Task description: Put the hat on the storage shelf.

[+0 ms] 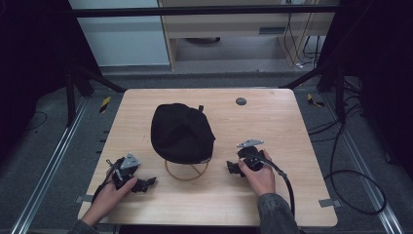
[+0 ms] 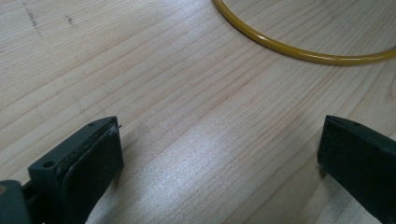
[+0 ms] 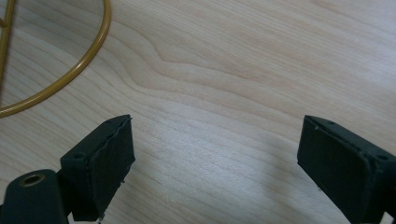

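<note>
Black fabric, soft and slack by the look of it: the cap [image 1: 181, 132] sits at the middle of the high view, perched on a thin brass-coloured wire stand [image 1: 186, 171] whose ring base rests on the pale wooden counter [image 1: 282, 126]. The ring's curve also shows at the upper right of the left gripper view [image 2: 299, 53] and at the upper left of the right gripper view [image 3: 70, 77].

The cap is probably very light and will give under any squeeze, so it should crumple rather than slip; the cloth is not fragile. The stand looks light too and could tip or drag along if the cap is pulled sideways. A sensible hold would be the lower rim of the cap on either flank, pinching a fold of cloth and lifting straight up.

The left hand-held gripper [image 1: 144, 184] lies at the lower left of the high view, jaws spread wide and empty. The right hand-held gripper [image 1: 233, 168], at the lower right, is likewise spread apart with nothing between its pads.
</note>
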`<state>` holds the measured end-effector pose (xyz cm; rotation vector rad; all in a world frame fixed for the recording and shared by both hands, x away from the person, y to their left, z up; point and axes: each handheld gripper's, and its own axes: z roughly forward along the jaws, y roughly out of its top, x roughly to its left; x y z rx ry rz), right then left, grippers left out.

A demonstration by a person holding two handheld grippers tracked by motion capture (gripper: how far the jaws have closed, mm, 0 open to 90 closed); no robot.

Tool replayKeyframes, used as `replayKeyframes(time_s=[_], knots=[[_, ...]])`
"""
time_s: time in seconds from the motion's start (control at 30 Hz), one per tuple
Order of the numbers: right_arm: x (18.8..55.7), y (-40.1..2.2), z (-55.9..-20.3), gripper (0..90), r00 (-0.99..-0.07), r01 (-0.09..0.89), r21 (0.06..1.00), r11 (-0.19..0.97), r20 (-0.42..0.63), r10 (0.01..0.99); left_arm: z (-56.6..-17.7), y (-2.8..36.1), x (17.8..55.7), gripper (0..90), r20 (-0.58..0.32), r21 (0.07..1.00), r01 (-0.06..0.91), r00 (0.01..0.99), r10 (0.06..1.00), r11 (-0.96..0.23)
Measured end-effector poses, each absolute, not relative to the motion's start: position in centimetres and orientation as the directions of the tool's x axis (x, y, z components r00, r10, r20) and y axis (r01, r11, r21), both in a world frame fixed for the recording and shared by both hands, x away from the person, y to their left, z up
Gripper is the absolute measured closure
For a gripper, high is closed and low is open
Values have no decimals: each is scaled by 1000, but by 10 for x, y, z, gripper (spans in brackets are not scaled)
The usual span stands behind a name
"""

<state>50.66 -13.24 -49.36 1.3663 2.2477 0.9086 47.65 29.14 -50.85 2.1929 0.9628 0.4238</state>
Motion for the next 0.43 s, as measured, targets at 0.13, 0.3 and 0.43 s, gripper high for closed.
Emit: replayKeyframes(time_s=[0.13, 0.3, 0.43], knots=[[503, -130, -506, 91, -451, 639, 700, 320, 4, 892, -509, 291, 476, 0, 19, 709, 515, 670, 742, -483], [497, -131, -511, 85, -450, 603, 736, 307, -3, 893, -508, 292, 476, 0, 19, 708, 515, 671, 742, -483], [496, -131, -511, 79, -472, 596, 736, 322, -4, 882, -508, 292, 477, 0, 20, 708, 510, 676, 736, -488]])
